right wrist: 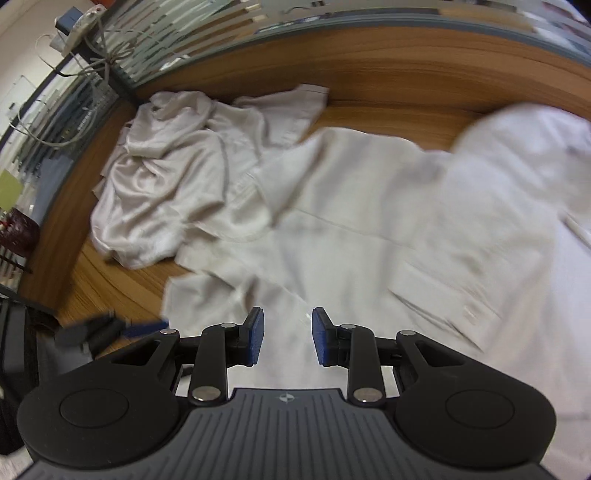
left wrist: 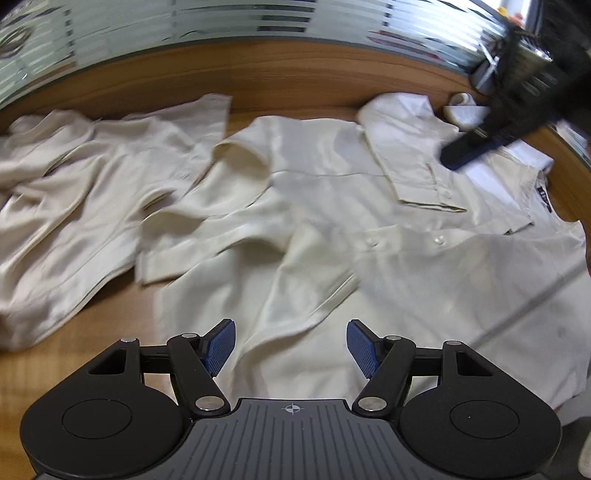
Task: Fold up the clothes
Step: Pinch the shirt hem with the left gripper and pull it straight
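Observation:
A cream button-up shirt (left wrist: 369, 229) lies spread on the wooden table (left wrist: 280, 85), with one sleeve (left wrist: 413, 166) folded across its chest. My left gripper (left wrist: 290, 347) hovers open over the shirt's near part, nothing between its blue pads (left wrist: 221, 347). The right gripper (left wrist: 480, 144) shows as a dark blur above the shirt's far right. In the right wrist view my right gripper (right wrist: 287, 336) hangs over the same shirt (right wrist: 369, 229), its jaws parted by a narrow gap and holding nothing. The left gripper (right wrist: 110, 328) is a blur at the lower left there.
A second cream garment (left wrist: 74, 206) lies crumpled left of the shirt, also seen as a heap (right wrist: 166, 177) near the table corner. A striped glass partition (left wrist: 240, 18) runs behind the table. A small white object (left wrist: 463, 110) sits at the far right. Cables (right wrist: 81, 62) hang at the corner.

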The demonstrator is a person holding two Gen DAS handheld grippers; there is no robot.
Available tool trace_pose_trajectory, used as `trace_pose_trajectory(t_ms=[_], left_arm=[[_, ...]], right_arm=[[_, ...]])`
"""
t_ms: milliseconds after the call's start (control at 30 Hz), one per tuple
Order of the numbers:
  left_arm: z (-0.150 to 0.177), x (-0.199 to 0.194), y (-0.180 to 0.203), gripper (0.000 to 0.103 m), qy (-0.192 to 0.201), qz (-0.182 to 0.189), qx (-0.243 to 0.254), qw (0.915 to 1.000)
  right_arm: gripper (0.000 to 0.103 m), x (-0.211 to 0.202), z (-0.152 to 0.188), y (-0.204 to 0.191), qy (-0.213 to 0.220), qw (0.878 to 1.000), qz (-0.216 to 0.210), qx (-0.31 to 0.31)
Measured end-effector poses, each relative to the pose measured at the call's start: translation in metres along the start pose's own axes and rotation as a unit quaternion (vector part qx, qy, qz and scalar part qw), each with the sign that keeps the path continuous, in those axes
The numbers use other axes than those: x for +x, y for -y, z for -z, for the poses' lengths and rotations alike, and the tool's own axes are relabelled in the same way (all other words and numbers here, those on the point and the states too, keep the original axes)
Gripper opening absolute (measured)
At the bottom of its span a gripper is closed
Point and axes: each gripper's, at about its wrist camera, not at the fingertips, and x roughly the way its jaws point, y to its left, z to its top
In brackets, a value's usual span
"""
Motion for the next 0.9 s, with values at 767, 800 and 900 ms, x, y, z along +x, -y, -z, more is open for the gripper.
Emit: trace_pose_trajectory(t_ms=[767, 800, 900], left_arm=[[-0.03, 0.023, -0.013, 0.008, 0.012, -0.068, -0.083, 0.9942], [-0.031, 0.02, -0.021, 0.008, 0.007, -0.076, -0.096, 0.9925], [-0.034, 0.014, -0.045, 0.028, -0.011, -0.097, -0.128, 0.9869]], right_arm=[[0.034, -0.11, 0.184, 0.117, 0.034, 0.971, 0.171, 0.161], [0.034, -0.114, 0.186, 0.122, 0.036, 0.97, 0.178, 0.162], [0.034, -0.123, 0.185, 0.133, 0.044, 0.966, 0.193, 0.165]])
